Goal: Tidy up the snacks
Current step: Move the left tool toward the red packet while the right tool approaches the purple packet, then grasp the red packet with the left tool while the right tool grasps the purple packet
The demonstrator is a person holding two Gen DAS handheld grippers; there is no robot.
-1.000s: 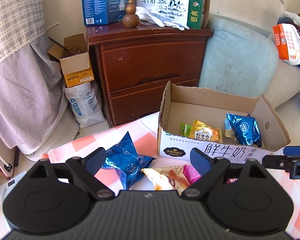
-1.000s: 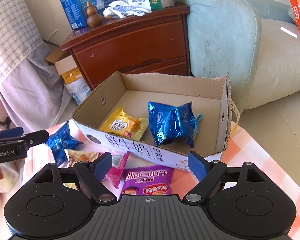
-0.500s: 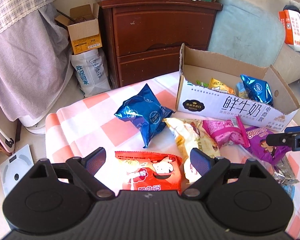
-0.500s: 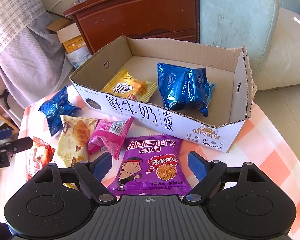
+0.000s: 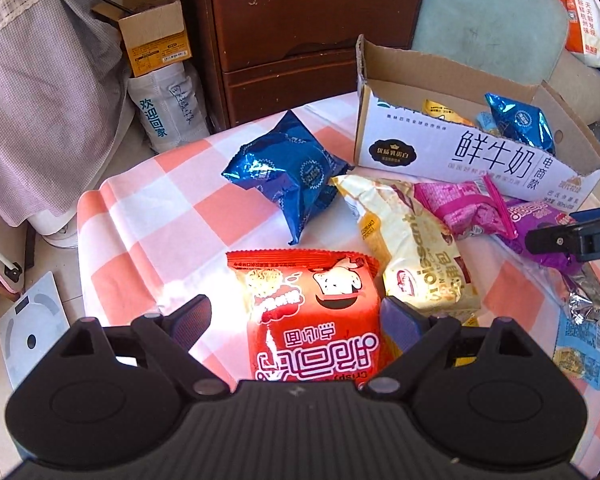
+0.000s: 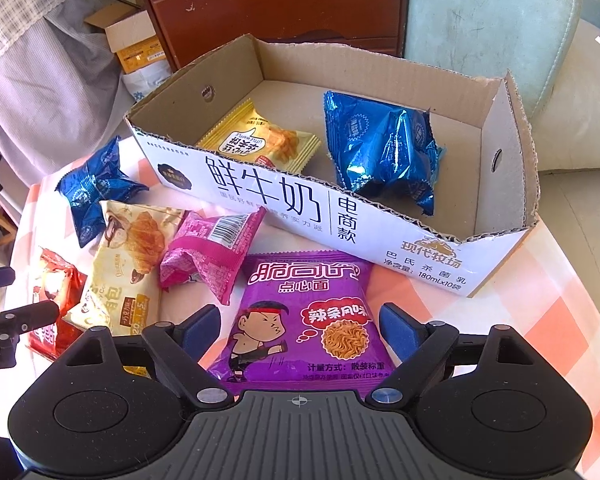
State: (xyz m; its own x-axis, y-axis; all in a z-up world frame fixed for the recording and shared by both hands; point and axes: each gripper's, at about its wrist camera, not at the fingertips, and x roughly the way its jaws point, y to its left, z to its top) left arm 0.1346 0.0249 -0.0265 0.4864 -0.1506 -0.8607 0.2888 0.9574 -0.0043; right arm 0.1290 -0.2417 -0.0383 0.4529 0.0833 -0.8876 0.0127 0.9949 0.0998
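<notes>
My left gripper (image 5: 296, 316) is open, its fingers either side of a red snack pack (image 5: 312, 320) on the checked cloth. My right gripper (image 6: 300, 324) is open around a purple noodle pack (image 6: 304, 316). A white cardboard box (image 6: 300, 204) holds a yellow pack (image 6: 260, 140) and a blue pack (image 6: 380, 152). Loose on the cloth lie a blue pack (image 5: 284, 172), a cream croissant pack (image 5: 412, 248) and a pink pack (image 5: 464, 208).
A dark wooden dresser (image 5: 300, 28) stands behind the table, with a small open carton (image 5: 152, 36) and a white bag (image 5: 168, 108) to its left. A pale green cushion (image 6: 488, 20) is at the back right. A scale (image 5: 32, 324) lies on the floor.
Both grippers have dropped and moved closer to the table. The red pack now sits between my left fingers and the purple pack between my right fingers.
</notes>
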